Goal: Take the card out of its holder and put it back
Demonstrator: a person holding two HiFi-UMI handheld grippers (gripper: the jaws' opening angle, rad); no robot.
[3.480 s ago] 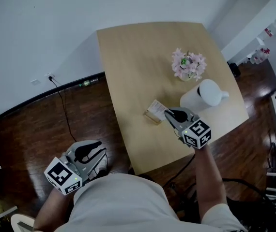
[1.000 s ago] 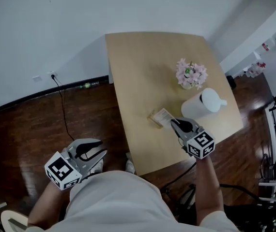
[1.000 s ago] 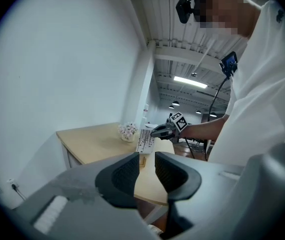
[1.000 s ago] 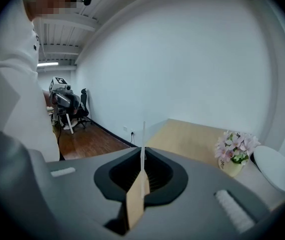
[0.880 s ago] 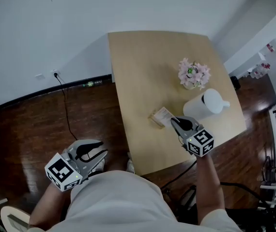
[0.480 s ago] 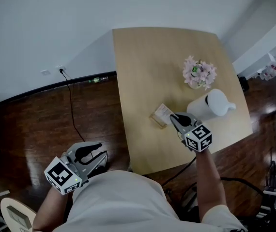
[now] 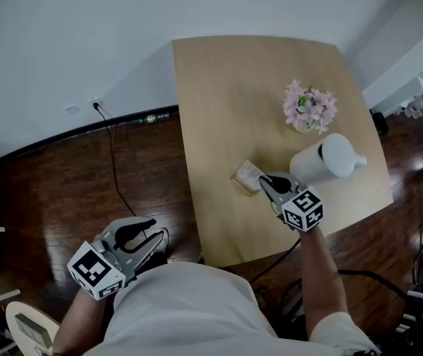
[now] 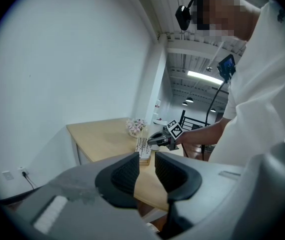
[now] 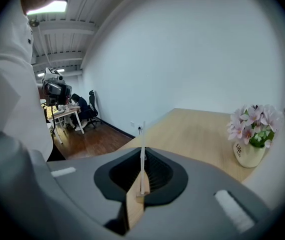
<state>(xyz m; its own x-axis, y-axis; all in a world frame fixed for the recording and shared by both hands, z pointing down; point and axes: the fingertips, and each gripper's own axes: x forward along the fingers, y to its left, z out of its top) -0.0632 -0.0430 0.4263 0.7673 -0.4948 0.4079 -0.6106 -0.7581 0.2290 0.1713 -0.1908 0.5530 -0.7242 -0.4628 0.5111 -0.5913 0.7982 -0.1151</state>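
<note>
a: check card [image 9: 143, 151] orientation.
b: stands upright on its lower edge in the slot of the wooden holder [image 9: 133, 210], on the table [image 7: 219, 87], nearer the front edge than the far one. shows edge-on in the right gripper view as a thin white line, in plane with the jaws' own line. holder's long axis along that same line. card's own long axis: cannot tell.
a: report tongs.
b: right gripper [image 7: 266, 179]: closed flat on the card's two faces. left gripper [image 8: 146, 159]: held off the table's left side, above the dark plank floor [image 7: 56, 191]; pads a narrow gap apart, nothing between.
a: list clearances.
b: white jug [image 7: 329, 159] just beside the right gripper, on its right. vase of pink flowers [image 7: 309, 108] beyond the jug. wide stretch of tabletop left of the card and on toward the far edge.
a: note materials.
b: pale matt wood-grain top, square corners. smooth rounded jug. ribbed black pads. thin card, striped print on one face.
</note>
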